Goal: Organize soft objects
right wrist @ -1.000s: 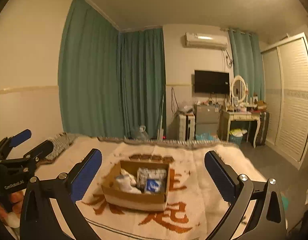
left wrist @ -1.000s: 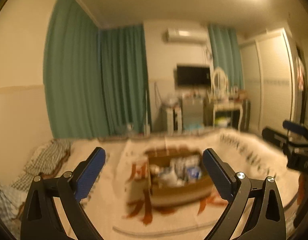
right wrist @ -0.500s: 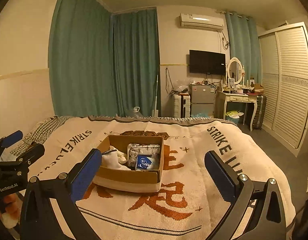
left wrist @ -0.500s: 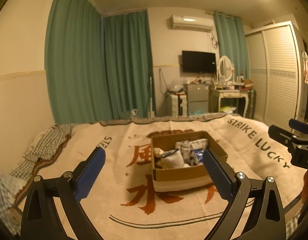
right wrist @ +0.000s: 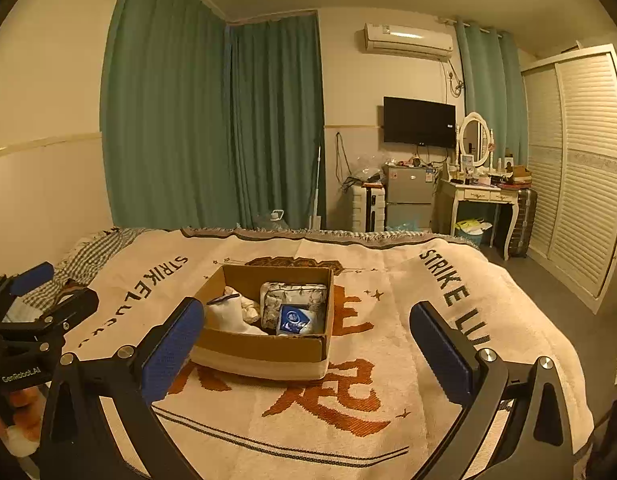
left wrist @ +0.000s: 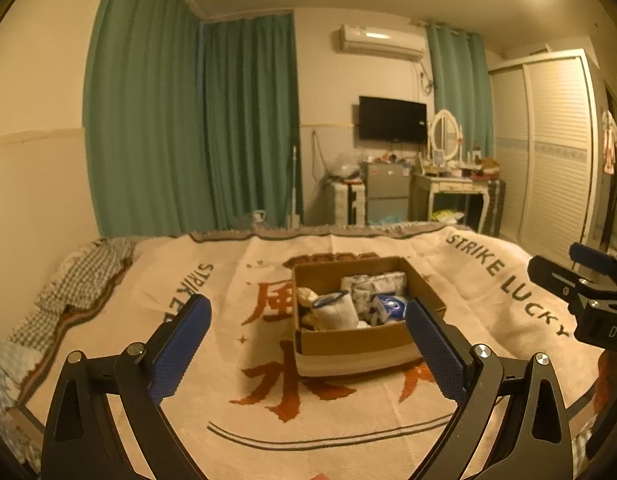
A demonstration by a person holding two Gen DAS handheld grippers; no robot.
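Both tools hang empty over the bed: the left tool (left wrist: 306,344) and the right tool (right wrist: 304,344) each have their blue pads spread wide apart. Centre frame in both views, the cardboard box (right wrist: 264,350) sits on the lettered blanket (right wrist: 388,400), holding a white sock bundle (right wrist: 222,316), a patterned pouch (right wrist: 294,296) and a blue packet (right wrist: 292,318). Likely trouble: closing on loose fabric may snag a neighbouring item, or a pad catching the rim could drag the light box across the blanket.
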